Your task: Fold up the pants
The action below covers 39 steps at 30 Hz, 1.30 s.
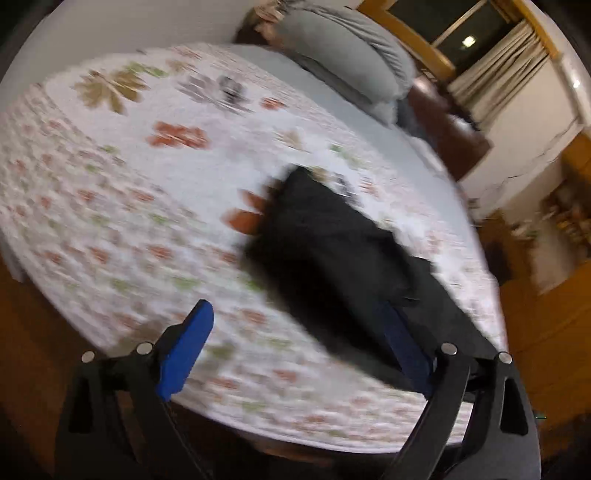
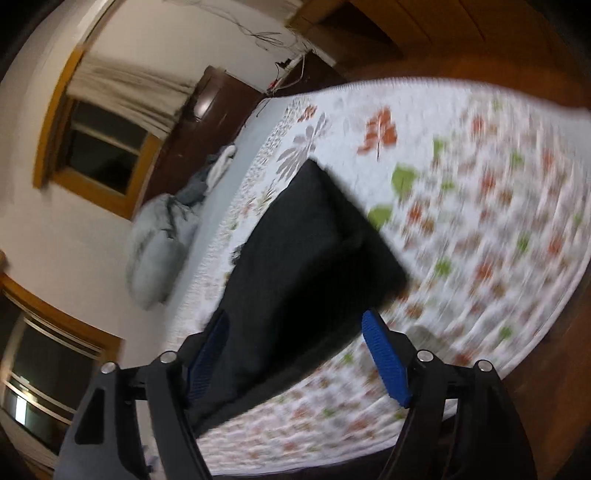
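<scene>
Dark pants point(image 1: 340, 254) lie folded in a long block on the flowered bedspread point(image 1: 147, 192), near the bed's front edge. My left gripper point(image 1: 295, 325) is open and empty, held above the bed with the pants' near end between and under its blue fingers point(image 1: 184, 350). In the right wrist view the pants point(image 2: 303, 266) run away from me on the bedspread point(image 2: 480, 221). My right gripper point(image 2: 295, 332) is open and empty above their near end, with blue fingers point(image 2: 384, 358) on either side. Both views are motion-blurred.
A grey pillow or bundle point(image 1: 351, 55) lies at the head of the bed, also in the right wrist view point(image 2: 159, 254). A dark wooden headboard point(image 1: 447, 125), a curtained window point(image 1: 480, 33) and wooden floor point(image 2: 443, 44) surround the bed.
</scene>
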{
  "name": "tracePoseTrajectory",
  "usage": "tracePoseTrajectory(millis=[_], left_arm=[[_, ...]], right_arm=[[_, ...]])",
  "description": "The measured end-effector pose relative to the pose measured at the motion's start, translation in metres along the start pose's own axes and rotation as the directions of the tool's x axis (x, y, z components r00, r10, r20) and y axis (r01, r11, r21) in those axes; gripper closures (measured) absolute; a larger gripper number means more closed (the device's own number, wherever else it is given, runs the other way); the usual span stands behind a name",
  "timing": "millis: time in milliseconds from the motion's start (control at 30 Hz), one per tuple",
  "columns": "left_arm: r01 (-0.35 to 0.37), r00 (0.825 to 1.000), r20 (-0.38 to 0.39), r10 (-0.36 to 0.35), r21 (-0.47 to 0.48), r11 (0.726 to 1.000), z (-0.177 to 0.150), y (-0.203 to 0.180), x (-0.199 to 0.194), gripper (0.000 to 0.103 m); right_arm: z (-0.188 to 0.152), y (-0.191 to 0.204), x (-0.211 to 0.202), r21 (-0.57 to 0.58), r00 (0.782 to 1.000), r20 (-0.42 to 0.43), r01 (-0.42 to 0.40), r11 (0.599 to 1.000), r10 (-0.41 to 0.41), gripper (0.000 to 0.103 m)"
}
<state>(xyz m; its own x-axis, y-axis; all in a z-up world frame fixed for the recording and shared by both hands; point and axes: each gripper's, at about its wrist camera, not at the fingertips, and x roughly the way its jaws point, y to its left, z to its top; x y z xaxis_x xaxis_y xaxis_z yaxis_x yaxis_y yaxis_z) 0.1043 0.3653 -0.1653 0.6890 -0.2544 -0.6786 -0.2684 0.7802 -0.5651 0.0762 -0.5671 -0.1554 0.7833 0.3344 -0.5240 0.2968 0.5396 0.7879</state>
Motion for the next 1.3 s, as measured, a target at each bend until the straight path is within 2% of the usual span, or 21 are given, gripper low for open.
tracePoseTrajectory(millis=[100, 200, 300, 467, 600, 733, 767, 800, 833, 867, 900, 1000, 1033, 1067, 1100, 1167, 1233, 1300], left_arm=[[0.106, 0.993, -0.055, -0.109, -0.051, 0.993, -0.007, -0.017, 0.024, 0.011], [0.171, 0.980, -0.083, -0.180, -0.105, 0.980, -0.016, -0.027, 0.045, 0.011], [0.183, 0.976, -0.090, -0.197, -0.139, 0.973, -0.026, -0.037, 0.057, 0.011], [0.201, 0.969, -0.098, -0.229, -0.233, 0.951, -0.038, -0.032, 0.073, 0.011], [0.212, 0.970, -0.070, -0.234, -0.232, 0.949, -0.039, -0.039, 0.080, 0.011], [0.178, 0.980, -0.051, -0.195, -0.230, 0.957, -0.033, -0.042, 0.089, 0.013], [0.167, 0.983, -0.039, -0.181, -0.228, 0.959, -0.031, -0.042, 0.088, 0.019], [0.158, 0.986, -0.024, -0.167, -0.221, 0.962, -0.029, -0.042, 0.088, 0.041], [0.157, 0.985, -0.028, -0.168, -0.220, 0.963, -0.026, -0.042, 0.089, 0.052], [0.150, 0.986, -0.036, -0.161, -0.223, 0.963, -0.022, -0.041, 0.092, 0.077], [0.129, 0.989, -0.045, -0.143, -0.226, 0.966, -0.019, -0.040, 0.095, 0.088], [0.117, 0.990, -0.049, -0.133, -0.239, 0.964, -0.014, -0.036, 0.095, 0.096], [0.117, 0.990, -0.046, -0.131, -0.241, 0.964, -0.012, -0.035, 0.091, 0.097], [0.120, 0.991, -0.037, -0.132, -0.239, 0.964, -0.009, -0.037, 0.088, 0.098], [0.127, 0.990, -0.026, -0.137, -0.235, 0.964, -0.006, -0.039, 0.083, 0.098], [0.142, 0.988, -0.021, -0.151, -0.235, 0.962, -0.004, -0.038, 0.076, 0.098], [0.105, 0.991, -0.057, -0.122, -0.234, 0.967, -0.008, -0.031, 0.084, 0.098], [0.072, 0.989, -0.106, -0.104, -0.270, 0.960, -0.016, -0.013, 0.100, 0.098]], right_arm=[[-0.008, 0.002, 0.012, 0.027, 0.999, 0.000, -0.047, 0.999, 0.047, 0.027], [-0.006, 0.003, 0.029, 0.076, 0.997, 0.004, -0.072, 0.994, 0.072, 0.027], [-0.005, 0.000, 0.042, 0.108, 0.997, 0.005, -0.072, 0.992, 0.072, 0.027], [-0.005, -0.006, 0.059, 0.132, 0.998, 0.003, -0.057, 0.990, 0.057, 0.027], [-0.005, -0.007, 0.063, 0.129, 0.998, 0.001, -0.055, 0.990, 0.055, 0.027], [-0.003, -0.009, 0.065, 0.136, 0.998, -0.004, -0.056, 0.989, 0.057, 0.028], [-0.003, -0.010, 0.064, 0.140, 0.998, -0.003, -0.057, 0.989, 0.058, 0.028], [-0.003, -0.012, 0.062, 0.146, 0.998, -0.003, -0.057, 0.988, 0.058, 0.028], [-0.005, -0.012, 0.059, 0.151, 0.998, -0.002, -0.058, 0.987, 0.059, 0.027], [-0.004, -0.012, 0.059, 0.160, 0.998, -0.002, -0.060, 0.985, 0.061, 0.025], [-0.003, -0.013, 0.059, 0.173, 0.998, -0.002, -0.067, 0.983, 0.068, 0.024], [-0.001, -0.013, 0.060, 0.185, 0.997, 0.001, -0.072, 0.980, 0.073, 0.022], [-0.001, -0.012, 0.060, 0.181, 0.998, -0.001, -0.065, 0.981, 0.066, 0.031], [0.001, -0.007, 0.060, 0.161, 0.999, 0.000, -0.051, 0.986, 0.052, 0.057], [0.003, 0.000, 0.058, 0.128, 0.999, -0.001, -0.042, 0.991, 0.043, 0.063], [0.006, 0.012, 0.049, 0.076, 0.998, 0.024, -0.055, 0.996, 0.054, 0.087], [0.007, 0.012, 0.044, 0.056, 0.999, 0.036, -0.034, 0.998, 0.032, 0.090], [0.003, -0.009, 0.050, 0.087, 1.000, -0.002, 0.027, 0.996, -0.027, 0.092]])
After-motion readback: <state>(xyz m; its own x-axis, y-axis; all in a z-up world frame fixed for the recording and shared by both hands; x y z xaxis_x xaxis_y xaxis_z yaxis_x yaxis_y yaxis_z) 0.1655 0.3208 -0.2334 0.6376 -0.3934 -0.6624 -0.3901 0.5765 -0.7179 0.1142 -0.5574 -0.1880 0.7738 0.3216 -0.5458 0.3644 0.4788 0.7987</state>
